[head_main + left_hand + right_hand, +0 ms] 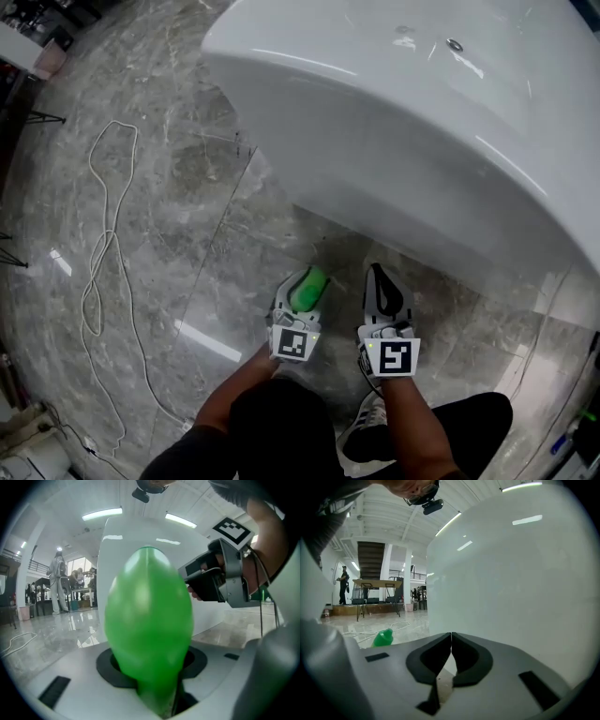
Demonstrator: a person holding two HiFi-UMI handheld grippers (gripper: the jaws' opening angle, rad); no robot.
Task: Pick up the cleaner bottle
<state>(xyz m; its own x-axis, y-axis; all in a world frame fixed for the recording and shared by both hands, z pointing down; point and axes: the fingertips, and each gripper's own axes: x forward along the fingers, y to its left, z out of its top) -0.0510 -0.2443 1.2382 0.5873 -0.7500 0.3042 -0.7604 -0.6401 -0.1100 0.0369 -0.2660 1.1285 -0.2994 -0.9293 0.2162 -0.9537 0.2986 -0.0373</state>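
cleaner bottle (307, 292): the green one, parked at about 6 o'clock in the head view, right by the foot of the tub. Honestly can't tell if its base is on the floor or off it.
left tongs (312, 277): clamped on the cleaner bottle. Its body sits snug between the black pads (107, 670), and green fills most of the left gripper view.
right tongs (380, 274): clenched on nothing, the two sides meeting in one thin line. They sit just at 3 o'clock of the left tongs, nose toward the tub wall.
tub (403, 122): big, glossy and white, hogging 12 to 3 o'clock of the head view.
floor (169, 187): shiny grey marble.
cable (103, 244): thin and white, looping over the floor out at 9 o'clock, well apart from both tongs.
right gripper view: the tub wall covers the 3 o'clock side, and the cleaner bottle peeks in at 9 o'clock.
forearms (412, 422): both come in from 6 o'clock, with a shoe (367, 427) between them.
people (58, 585): a few far off at 9 o'clock in the left gripper view.
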